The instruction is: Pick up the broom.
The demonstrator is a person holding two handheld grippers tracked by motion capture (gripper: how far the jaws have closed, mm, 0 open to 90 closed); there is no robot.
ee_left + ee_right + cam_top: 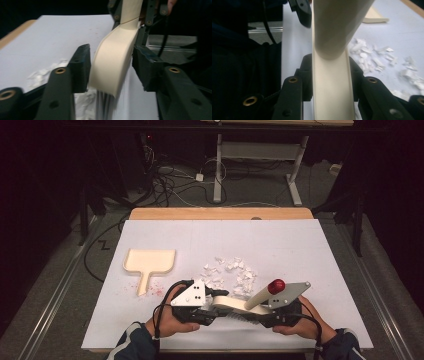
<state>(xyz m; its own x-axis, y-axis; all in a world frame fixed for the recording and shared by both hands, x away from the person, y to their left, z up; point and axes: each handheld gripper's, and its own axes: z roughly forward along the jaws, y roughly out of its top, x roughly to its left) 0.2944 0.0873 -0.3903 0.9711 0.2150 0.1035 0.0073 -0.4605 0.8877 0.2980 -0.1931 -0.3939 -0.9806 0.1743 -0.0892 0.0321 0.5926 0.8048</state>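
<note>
High view: near the front edge of the white-covered wooden table (300,250), the left gripper (212,307) and right gripper (265,312) meet on a cream plastic hand brush with a red-tipped handle (250,302); torn white paper scraps (230,272) lie just behind, a cream plastic dustpan (149,262) toward the left edge. Left gripper view: the jaws stand parted beside the brush head, gaps on both sides, bristles hanging below. Right gripper view: both pads (308,75) press the brush, clamped.
</note>
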